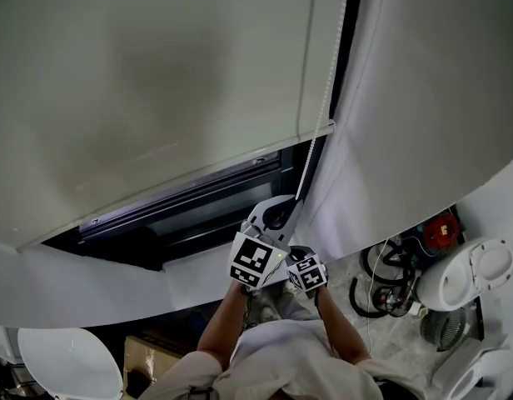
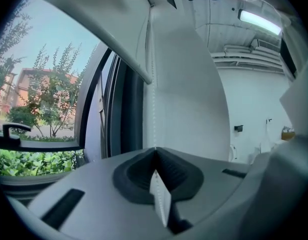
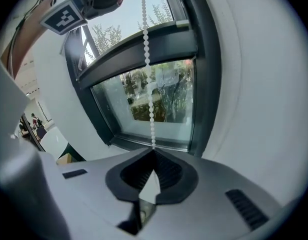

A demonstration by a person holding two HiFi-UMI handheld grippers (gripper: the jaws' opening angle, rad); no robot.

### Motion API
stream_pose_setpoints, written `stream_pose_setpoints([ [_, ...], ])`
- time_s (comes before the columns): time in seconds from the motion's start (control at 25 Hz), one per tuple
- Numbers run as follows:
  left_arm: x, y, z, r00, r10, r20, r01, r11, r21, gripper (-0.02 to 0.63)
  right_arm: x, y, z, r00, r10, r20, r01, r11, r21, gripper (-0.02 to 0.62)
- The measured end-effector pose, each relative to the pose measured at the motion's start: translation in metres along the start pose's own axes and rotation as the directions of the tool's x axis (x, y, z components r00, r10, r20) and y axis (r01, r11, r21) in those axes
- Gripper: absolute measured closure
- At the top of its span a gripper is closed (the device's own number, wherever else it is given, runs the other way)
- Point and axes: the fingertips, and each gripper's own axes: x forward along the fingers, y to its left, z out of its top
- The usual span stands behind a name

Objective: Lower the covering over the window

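Both the left claw [image 2: 155, 151] and right claw [image 3: 154, 154] clench the bead chain [image 3: 146, 54]; pale blind [image 1: 156, 98] partly covers window [image 1: 198, 215].

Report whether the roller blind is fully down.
Partly down: the roller blind stops short, leaving window glass uncovered below it.

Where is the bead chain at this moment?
In the head view the bead chain hangs along the right edge of the roller blind, down into the left claw.
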Motion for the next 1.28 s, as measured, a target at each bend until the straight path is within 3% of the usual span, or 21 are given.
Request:
stream_pose_setpoints([
  [0.36, -0.022, -0.007, -0.052, 0.999, 0.016, -0.049, -0.018, 0.999, -0.029, 0.592, 0.015, 0.018, -0.047, 0.997, 0.0, -0.076, 0.0, 1.0, -0.003, 0.597],
  [0.88, -0.01, -0.003, -0.086, 0.994, 0.022, -0.112, -0.028, 0.998, -0.051, 0.592, 0.017, 0.018, -0.047, 0.996, 0.008, -0.092, -0.01, 1.0, -0.013, 0.594],
  [1.04, -0.011, -0.007, -0.102, 0.988, 0.018, -0.151, -0.025, 0.999, -0.044, 0.592, 0.005, 0.019, -0.039, 0.999, 0.001, -0.053, -0.002, 1.0, -0.021, 0.563],
  [1.28, -0.016, -0.009, -0.107, 0.99, 0.026, -0.139, -0.032, 0.999, -0.041, 0.592, -0.041, 0.019, 0.002, 0.996, -0.031, 0.079, 0.032, 0.999, -0.011, 0.489],
])
